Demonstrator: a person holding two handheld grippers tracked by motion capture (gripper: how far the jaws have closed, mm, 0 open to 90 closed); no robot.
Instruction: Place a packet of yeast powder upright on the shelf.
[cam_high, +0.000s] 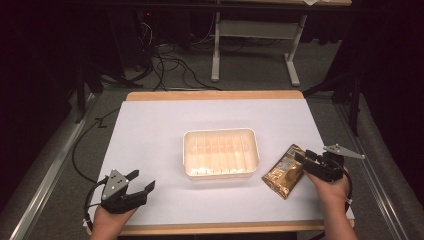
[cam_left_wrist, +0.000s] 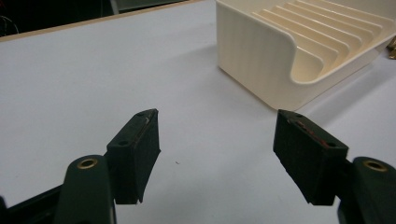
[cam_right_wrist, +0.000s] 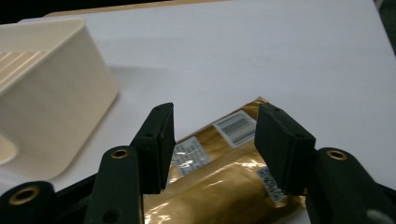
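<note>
The right gripper (cam_right_wrist: 212, 149) fingers (cam_right_wrist: 156, 144) are standing apart, straddling the gold packet (cam_high: 286, 171) lying on the surface (cam_high: 150, 130) beside the cream tray (cam_high: 220, 134). Slick foil risks slipping on closure. The left gripper (cam_high: 142, 186) is resting, fingers apart, empty.

- The packet (cam_high: 286, 171) is seen in shiny gold foil, with white labels carrying black barcode stripes and small print.
- The tray (cam_high: 221, 152) is coloured pale cream, with a ribbed pattern of ridges across its floor.
- The table (cam_high: 150, 135) is covered in plain white, edged by light wood.
- Both grippers, left (cam_high: 140, 183) and right (cam_high: 306, 156), are finished in black, with brass-coloured rivets.
</note>
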